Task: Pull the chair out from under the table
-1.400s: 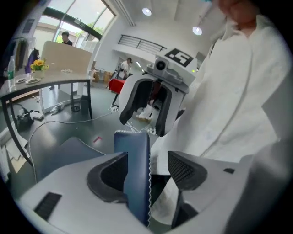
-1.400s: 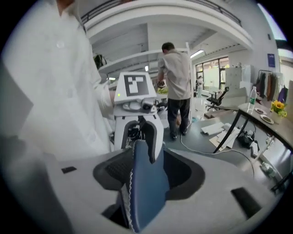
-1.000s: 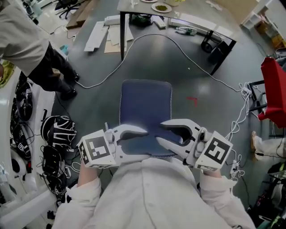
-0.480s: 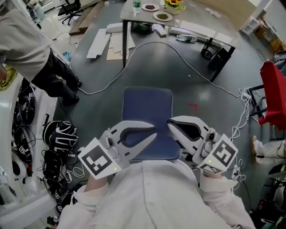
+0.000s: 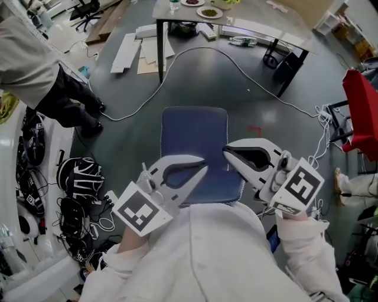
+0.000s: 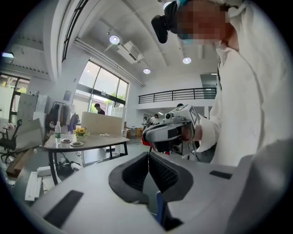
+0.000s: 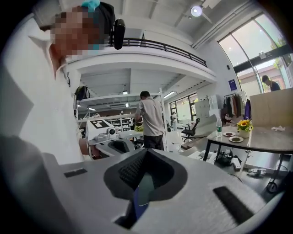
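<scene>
**A:** Are we holding anything?

**B:** Nope. Our left gripper (image 5: 202,165) and right gripper (image 5: 227,151) have both just closed, jaws together on nothing. The chair (image 5: 195,138) sits right beneath their tips.

**A:** Room?

**B:** We see floor ahead up to the table (image 5: 168,15), with a cable (image 5: 201,49) across it. A person (image 5: 35,65) stands off the left gripper's side.

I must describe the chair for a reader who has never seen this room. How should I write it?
Find the table at the far end of the grey floor, with plates on it. A white cable loops in front of it, and the chair stands just past that loop, mid-floor. It alone is a plain dark-blue rectangle; the object at the right edge is red.
</scene>
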Motion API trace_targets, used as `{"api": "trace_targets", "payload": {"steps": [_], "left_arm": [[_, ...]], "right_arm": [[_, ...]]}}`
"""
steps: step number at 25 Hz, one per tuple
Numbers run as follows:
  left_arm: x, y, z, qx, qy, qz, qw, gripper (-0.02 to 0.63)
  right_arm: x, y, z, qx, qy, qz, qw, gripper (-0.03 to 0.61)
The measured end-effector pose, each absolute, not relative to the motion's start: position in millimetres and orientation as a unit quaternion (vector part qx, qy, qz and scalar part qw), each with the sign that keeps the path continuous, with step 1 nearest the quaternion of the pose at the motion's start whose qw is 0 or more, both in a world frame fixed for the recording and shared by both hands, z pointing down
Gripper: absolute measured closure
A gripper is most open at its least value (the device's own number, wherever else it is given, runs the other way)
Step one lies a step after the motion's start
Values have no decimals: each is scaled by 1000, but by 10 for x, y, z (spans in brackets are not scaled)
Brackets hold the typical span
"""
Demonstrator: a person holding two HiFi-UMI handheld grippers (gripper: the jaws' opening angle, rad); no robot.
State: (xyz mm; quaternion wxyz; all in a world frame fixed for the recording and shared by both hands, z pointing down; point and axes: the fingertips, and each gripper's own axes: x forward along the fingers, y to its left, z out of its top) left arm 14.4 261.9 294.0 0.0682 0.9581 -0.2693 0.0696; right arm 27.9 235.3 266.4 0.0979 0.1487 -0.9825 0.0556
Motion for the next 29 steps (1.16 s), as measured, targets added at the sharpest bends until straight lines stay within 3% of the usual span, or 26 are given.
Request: {"api": "trace_targets", "payload": {"steps": [3, 10, 29], "left_arm": [[154, 2642, 2960, 960, -263, 81, 45, 595], [173, 2682, 3024, 961, -253, 78, 76, 597], [173, 2814, 3017, 964, -242, 68, 92, 598]], "right_arm": [[221, 2350, 2696, 142, -982, 51, 112, 575], [186, 2445, 2821, 144, -976, 58, 151, 575], [167, 2590, 2949, 185, -967, 53, 164, 575]]}}
